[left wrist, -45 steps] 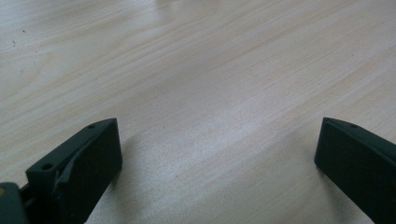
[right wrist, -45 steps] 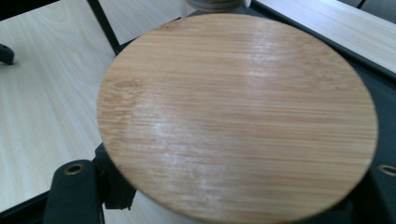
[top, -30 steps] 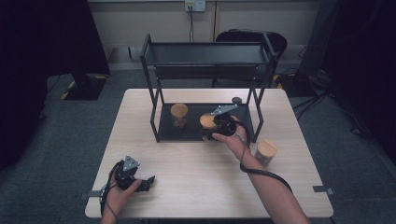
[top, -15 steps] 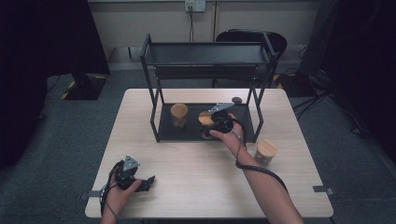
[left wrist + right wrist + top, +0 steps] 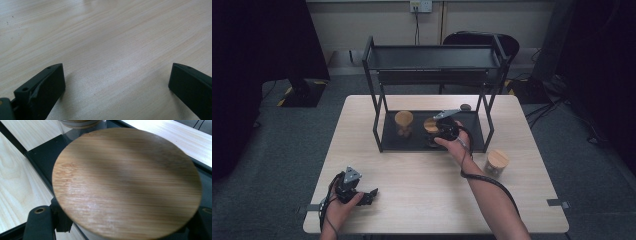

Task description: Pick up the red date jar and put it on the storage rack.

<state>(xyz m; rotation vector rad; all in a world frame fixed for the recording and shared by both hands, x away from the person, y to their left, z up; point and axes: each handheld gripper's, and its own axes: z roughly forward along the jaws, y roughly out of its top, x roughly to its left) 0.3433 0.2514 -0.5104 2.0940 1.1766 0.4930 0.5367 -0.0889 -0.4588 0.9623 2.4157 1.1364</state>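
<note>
1. Nearest me, my left gripper point(image 5: 368, 194) rests on the table point(image 5: 422, 200) well in front of the rack point(image 5: 432, 75), close to the table's near edge. In the left gripper view its jaws stand wide apart with bare wood between them, so I judge it parked out of the way while the other hand works.

2. A spare jar point(image 5: 496, 163) with a wooden lid stands on the table just outside the rack's right front leg, apart from my right forearm. I take it as waiting its turn.

3. My right gripper point(image 5: 438, 131) reaches in under the rack's upper shelf and is closed on the jar point(image 5: 127, 185), whose wooden lid sits between the jaws in the right gripper view. The jar sits at, or just above, the rack's bottom tray point(image 5: 412, 142), right of centre; I cannot tell whether it touches.

4. Another jar point(image 5: 403, 123) stands on the same tray to the left, near but apart, so I would keep leftward moves small.

5. Room to move is tight: the shelf overhead and the posts at the sides leave the open front as my way out.
</note>
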